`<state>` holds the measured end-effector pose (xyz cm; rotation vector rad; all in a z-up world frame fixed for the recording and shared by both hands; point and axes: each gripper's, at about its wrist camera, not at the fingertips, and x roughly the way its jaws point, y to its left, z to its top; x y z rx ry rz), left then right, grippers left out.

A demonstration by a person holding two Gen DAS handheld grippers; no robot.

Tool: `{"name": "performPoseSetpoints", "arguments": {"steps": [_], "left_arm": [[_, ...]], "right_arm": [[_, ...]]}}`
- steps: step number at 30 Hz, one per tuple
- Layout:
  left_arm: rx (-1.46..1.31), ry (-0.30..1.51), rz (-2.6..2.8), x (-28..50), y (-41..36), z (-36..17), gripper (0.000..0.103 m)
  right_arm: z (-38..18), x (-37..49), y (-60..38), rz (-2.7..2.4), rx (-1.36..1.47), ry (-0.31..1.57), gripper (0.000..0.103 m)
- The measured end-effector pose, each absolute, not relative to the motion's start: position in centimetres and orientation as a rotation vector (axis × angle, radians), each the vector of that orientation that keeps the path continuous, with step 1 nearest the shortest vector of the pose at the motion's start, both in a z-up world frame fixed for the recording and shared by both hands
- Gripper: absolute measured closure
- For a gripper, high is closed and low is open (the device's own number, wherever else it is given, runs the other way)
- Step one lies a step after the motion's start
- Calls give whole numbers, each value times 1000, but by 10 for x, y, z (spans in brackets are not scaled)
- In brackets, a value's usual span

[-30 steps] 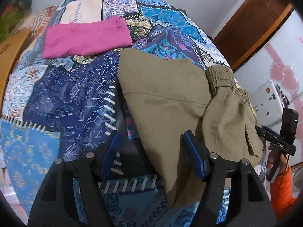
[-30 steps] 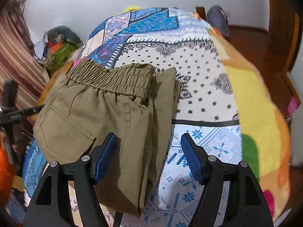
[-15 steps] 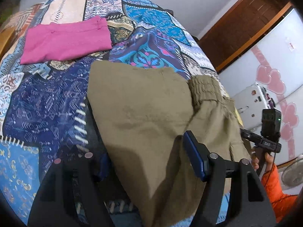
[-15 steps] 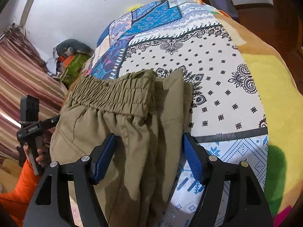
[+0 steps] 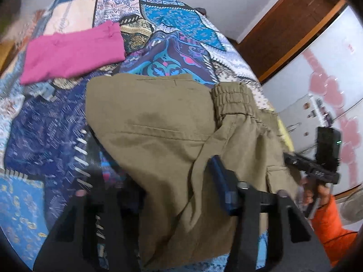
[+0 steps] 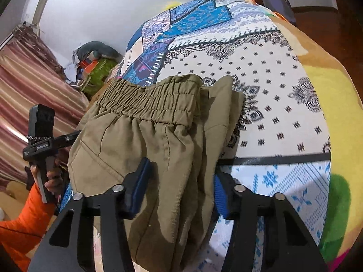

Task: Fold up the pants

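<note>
Both pairs of fingers have just been closing, and the khaki pants (image 5: pixel 158 136) that lay flat under them a second ago now bunch up between the blue pads. The left gripper (image 5: pixel 174 188) has narrowed on a fold of the trouser cloth: its right pad presses into the fabric, while the left pad is hidden behind the cloth, so from here it looks like a pinch on the folded edge. The right gripper (image 6: pixel 181 181) has likewise narrowed on the thick stacked layers near the pants' side; the fabric fills the gap and both pads bear on it.

The pants lie folded on the bed, on a patchwork bedspread (image 5: pixel 56 124) of blue, purple and white prints. Their elastic waistband (image 6: pixel 149 99) faces away from the right gripper, with a pocket seam below it. In the left view the waistband sits to the right and a cargo pocket flap shows near the right-hand edge.

A folded magenta garment (image 5: pixel 72 52) rests further up the bed, well apart from the pants. An orange sleeve (image 6: pixel 20 222) and a hand (image 6: pixel 51 179) gripping the other tool's handle show at the edge of each view.
</note>
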<state>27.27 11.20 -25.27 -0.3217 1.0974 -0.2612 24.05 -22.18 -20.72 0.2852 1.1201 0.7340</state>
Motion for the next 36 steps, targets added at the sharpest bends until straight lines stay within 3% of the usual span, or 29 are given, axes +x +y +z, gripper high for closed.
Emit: {"name": "performPoseSetpoints", "arguments": {"steps": [4, 8, 23, 36], "left_arm": [[-214, 1101, -192, 271, 105, -247, 92], [-92, 1068, -139, 263, 95, -236, 99], [68, 865, -96, 242, 83, -153, 101], [38, 728, 39, 277, 157, -99, 101]], "right_arm": [[-197, 239, -221, 724, 239, 1083, 83], [-182, 236, -215, 712, 165, 1037, 89], [-111, 235, -186, 743, 50, 881, 94], [-61, 293, -110, 815, -28, 736, 94]]}}
